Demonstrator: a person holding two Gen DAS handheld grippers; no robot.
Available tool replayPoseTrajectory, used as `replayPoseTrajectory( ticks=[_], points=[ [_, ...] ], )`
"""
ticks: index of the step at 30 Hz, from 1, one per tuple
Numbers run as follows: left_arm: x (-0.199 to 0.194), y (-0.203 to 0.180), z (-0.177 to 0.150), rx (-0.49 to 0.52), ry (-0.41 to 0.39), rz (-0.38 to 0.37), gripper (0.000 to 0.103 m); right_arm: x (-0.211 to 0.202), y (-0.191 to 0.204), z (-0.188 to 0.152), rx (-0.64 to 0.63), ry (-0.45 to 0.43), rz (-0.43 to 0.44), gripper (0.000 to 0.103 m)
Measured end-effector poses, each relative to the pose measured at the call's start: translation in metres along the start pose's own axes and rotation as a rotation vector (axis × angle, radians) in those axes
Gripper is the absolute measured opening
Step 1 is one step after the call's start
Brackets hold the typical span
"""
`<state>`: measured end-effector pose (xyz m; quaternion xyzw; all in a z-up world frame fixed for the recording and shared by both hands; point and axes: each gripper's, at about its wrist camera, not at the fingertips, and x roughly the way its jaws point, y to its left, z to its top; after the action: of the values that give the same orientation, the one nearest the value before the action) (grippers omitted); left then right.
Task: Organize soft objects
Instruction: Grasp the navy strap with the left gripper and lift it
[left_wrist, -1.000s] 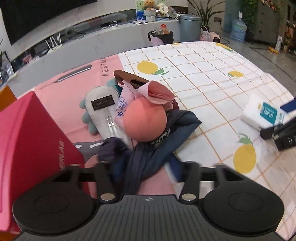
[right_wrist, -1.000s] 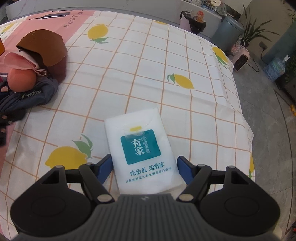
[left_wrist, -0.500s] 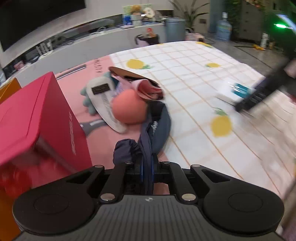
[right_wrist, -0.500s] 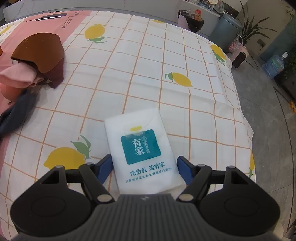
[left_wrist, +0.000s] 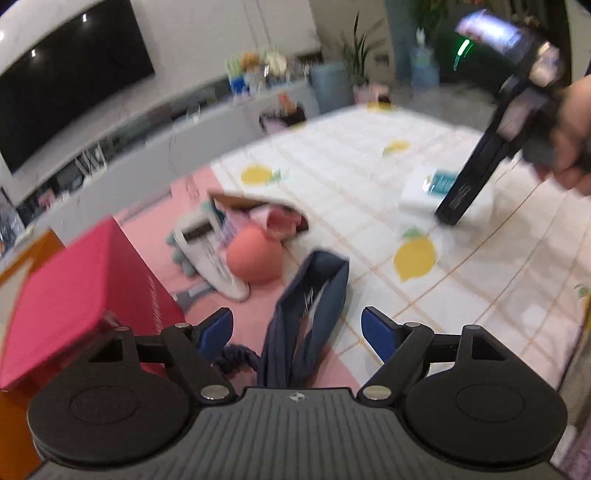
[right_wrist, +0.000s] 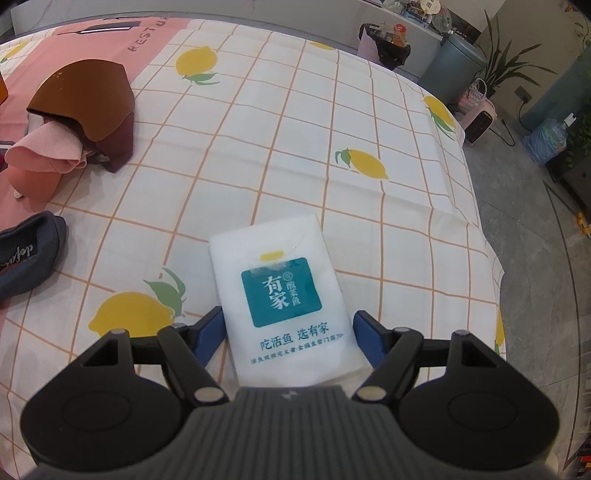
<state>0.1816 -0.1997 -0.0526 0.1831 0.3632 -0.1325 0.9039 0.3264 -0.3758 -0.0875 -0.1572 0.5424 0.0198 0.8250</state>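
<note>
A navy cloth (left_wrist: 314, 280) lies stretched toward me between the fingers of my left gripper (left_wrist: 295, 317). Its jaws are opening wide and the pads stand clear of the cloth. Beyond it is a pile: a peach ball (left_wrist: 255, 258), a grey pouch (left_wrist: 207, 251), a teal plush (left_wrist: 177, 254), a pink cloth (right_wrist: 48, 151) and a brown cap (right_wrist: 85, 96). My right gripper (right_wrist: 288, 317) stands over a white tissue pack (right_wrist: 280, 266) on the lemon tablecloth, with a pad against each long side. A hand holds this gripper (left_wrist: 447, 218) at the right.
A red box (left_wrist: 81, 288) stands close on the left, with an orange one behind it. The lemon-print tablecloth (right_wrist: 295, 122) ends at the table's right edge, with the floor beyond. A counter, bins and plants stand at the back.
My left gripper shut on the navy cloth, pulled it out of the pile toward me, then opened wide. The view is now blurred by motion. The right gripper and tissue pack have not moved.
</note>
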Motion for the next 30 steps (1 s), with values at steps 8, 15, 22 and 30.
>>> replayPoseTrajectory(
  ticks=[8, 15, 22, 30],
  points=[
    [0.032, 0.006, -0.003, -0.047, 0.069, -0.022, 0.09, 0.001, -0.003, 0.0, 0.019, 0.003, 0.016, 0.074],
    [0.025, 0.024, -0.009, -0.24, 0.088, -0.137, 0.01, 0.002, -0.002, 0.001, 0.011, 0.004, 0.017, 0.074],
    [0.021, 0.027, -0.011, -0.26, 0.06, -0.127, 0.007, 0.001, 0.0, 0.001, 0.001, 0.0, 0.011, 0.074],
    [0.012, 0.031, -0.006, -0.247, 0.013, -0.117, 0.007, 0.001, 0.0, 0.001, 0.0, -0.013, 0.003, 0.073]
  ],
)
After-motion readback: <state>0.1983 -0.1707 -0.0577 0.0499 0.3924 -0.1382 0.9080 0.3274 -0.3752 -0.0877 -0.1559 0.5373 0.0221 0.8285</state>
